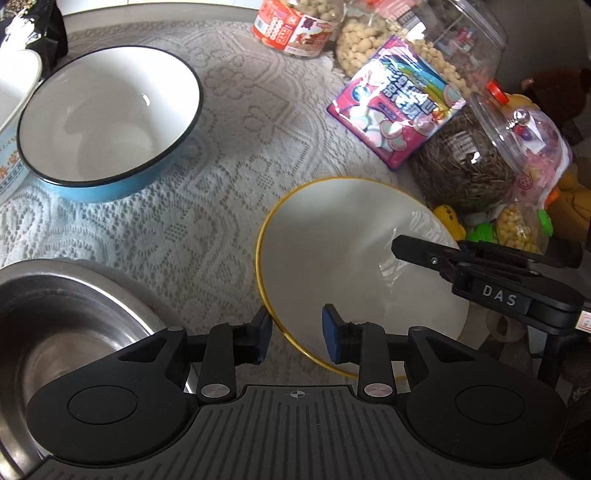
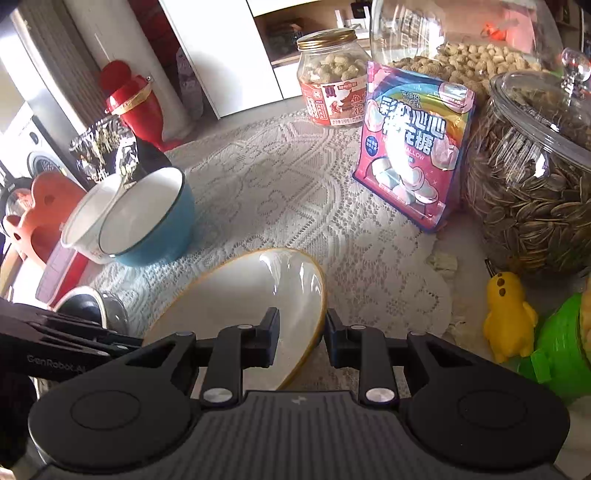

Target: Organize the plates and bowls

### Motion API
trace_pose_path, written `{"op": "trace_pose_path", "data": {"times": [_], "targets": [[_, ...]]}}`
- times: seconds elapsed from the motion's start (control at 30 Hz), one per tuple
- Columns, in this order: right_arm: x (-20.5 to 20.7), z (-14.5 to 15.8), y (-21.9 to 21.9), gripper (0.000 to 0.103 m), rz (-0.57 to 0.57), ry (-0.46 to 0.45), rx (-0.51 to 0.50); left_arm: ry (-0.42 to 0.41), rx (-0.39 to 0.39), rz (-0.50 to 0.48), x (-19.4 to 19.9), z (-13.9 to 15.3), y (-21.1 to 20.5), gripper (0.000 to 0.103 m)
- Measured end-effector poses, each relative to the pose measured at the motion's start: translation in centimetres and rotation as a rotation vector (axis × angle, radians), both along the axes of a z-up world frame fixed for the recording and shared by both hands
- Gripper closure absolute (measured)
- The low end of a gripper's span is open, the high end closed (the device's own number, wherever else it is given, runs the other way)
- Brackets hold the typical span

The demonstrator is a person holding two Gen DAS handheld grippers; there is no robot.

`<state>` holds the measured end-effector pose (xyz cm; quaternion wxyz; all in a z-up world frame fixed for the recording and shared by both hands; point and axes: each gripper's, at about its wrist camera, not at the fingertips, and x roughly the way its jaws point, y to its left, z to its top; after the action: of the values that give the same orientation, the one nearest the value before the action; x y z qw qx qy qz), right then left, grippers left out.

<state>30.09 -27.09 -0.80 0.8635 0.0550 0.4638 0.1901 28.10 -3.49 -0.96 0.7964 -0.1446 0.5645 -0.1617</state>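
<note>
A white bowl with a yellow rim (image 1: 332, 258) (image 2: 240, 295) is tilted on the lace tablecloth. My left gripper (image 1: 297, 338) is open, its fingers straddling the bowl's near-left rim. My right gripper (image 2: 301, 338) is open too, its fingers on either side of the bowl's right rim; its body also shows in the left wrist view (image 1: 480, 273). A blue bowl with a white inside (image 1: 107, 118) (image 2: 147, 218) stands at the far left. A steel bowl (image 1: 62, 325) (image 2: 96, 306) sits at the near left.
A white printed bowl (image 1: 14, 110) (image 2: 85, 221) leans beside the blue bowl. A marshmallow bag (image 1: 399, 99) (image 2: 413, 147), snack jars (image 1: 295, 22) (image 2: 332, 77), a sunflower-seed jar (image 2: 535, 177) and yellow and green toys (image 2: 509, 317) crowd the right side.
</note>
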Motion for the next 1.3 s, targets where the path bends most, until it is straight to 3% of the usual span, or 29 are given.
{"op": "trace_pose_path", "data": {"times": [0.13, 0.23, 0.3, 0.37, 0.43, 0.5, 0.63, 0.73, 0.83, 0.9, 1.03, 1.1, 1.17, 1.3], "targets": [[-0.8, -0.7, -0.1, 0.073, -0.004, 0.021, -0.047, -0.027, -0.047, -0.021, -0.4, 0.6, 0.6, 0.071], [-1.1, -1.0, -0.6, 0.072, -0.008, 0.067, -0.060, -0.131, -0.079, 0.023, -1.0, 2.2, 2.7, 0.073], [-1.1, -0.5, -0.8, 0.072, -0.018, 0.053, -0.085, -0.182, -0.081, 0.100, -1.0, 3.2, 5.1, 0.073], [-0.8, 0.9, -0.7, 0.072, -0.036, 0.002, -0.117, -0.215, -0.033, 0.215, -0.7, 3.9, 8.0, 0.073], [-0.1, 2.3, -0.2, 0.072, -0.048, -0.048, -0.127, -0.201, 0.018, 0.344, -0.4, 3.9, 11.0, 0.073], [0.9, 3.4, 0.9, 0.072, -0.042, -0.074, -0.114, -0.180, 0.021, 0.448, -0.2, 3.5, 13.6, 0.073], [3.8, 3.9, 5.7, 0.072, 0.017, -0.075, -0.064, -0.162, -0.007, 0.550, 0.6, 2.6, 16.2, 0.073], [6.6, 3.2, 9.4, 0.072, 0.037, -0.024, -0.005, -0.148, -0.032, 0.549, 1.9, 1.8, 16.5, 0.072], [9.8, 2.1, 12.8, 0.072, 0.053, 0.030, 0.039, -0.145, -0.006, 0.541, 3.0, 1.3, 16.2, 0.072], [11.3, 1.4, 14.7, 0.064, 0.045, 0.016, 0.037, -0.139, 0.006, 0.530, 3.6, 0.9, 15.9, 0.072], [14.1, -0.8, 17.2, 0.064, 0.054, 0.067, 0.013, -0.125, 0.009, 0.490, 5.3, 0.0, 15.4, 0.069], [15.2, -2.2, 17.7, 0.067, 0.072, 0.148, 0.051, -0.114, 0.037, 0.474, 6.1, -0.2, 15.1, 0.069], [15.6, -3.1, 17.7, 0.078, 0.092, 0.220, 0.117, -0.102, 0.067, 0.453, 6.8, -0.3, 14.6, 0.068], [14.0, -2.0, 16.8, 0.078, 0.106, 0.168, 0.091, -0.071, 0.085, 0.410, 7.2, 0.2, 13.4, 0.068]]}}
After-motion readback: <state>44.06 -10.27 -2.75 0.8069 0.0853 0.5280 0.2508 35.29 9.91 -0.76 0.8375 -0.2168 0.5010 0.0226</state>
